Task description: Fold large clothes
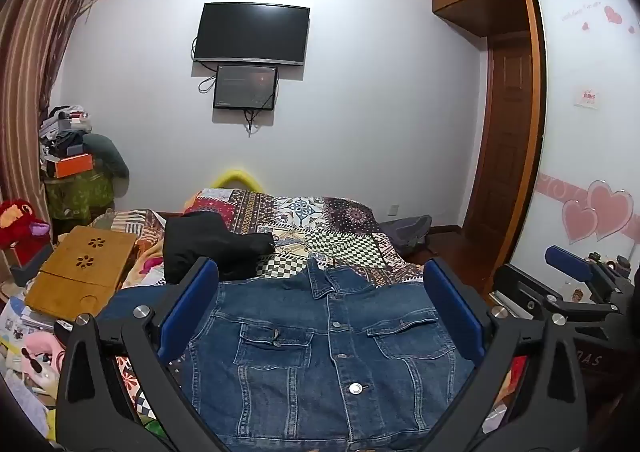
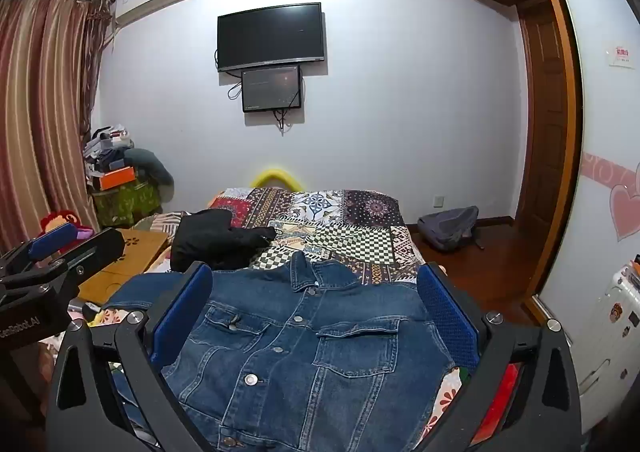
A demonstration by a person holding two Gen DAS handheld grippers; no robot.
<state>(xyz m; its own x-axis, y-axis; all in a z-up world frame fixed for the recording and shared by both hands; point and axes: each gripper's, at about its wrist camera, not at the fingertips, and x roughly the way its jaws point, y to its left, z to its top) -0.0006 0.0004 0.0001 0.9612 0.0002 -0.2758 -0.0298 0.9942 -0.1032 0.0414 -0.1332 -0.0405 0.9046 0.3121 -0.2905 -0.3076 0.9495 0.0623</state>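
Note:
A blue denim jacket (image 1: 320, 348) (image 2: 304, 344) lies buttoned and front up on the patchwork bedspread (image 1: 320, 223) (image 2: 340, 228), collar pointing toward the far wall. My left gripper (image 1: 320, 304) hovers above the jacket's chest, its blue pads wide apart with nothing between them. My right gripper (image 2: 316, 304) hangs open in the same way over the jacket, slightly to the right. In the left wrist view the right gripper (image 1: 568, 272) shows at the right edge. The right wrist view shows the left gripper (image 2: 52, 248) at the left edge.
A black garment (image 1: 208, 248) (image 2: 216, 240) lies on the bed beyond the jacket. A wooden lap table (image 1: 84, 272) and clutter sit to the left. A grey backpack (image 2: 448, 228) rests on the floor at right, near the wardrobe (image 1: 516, 171).

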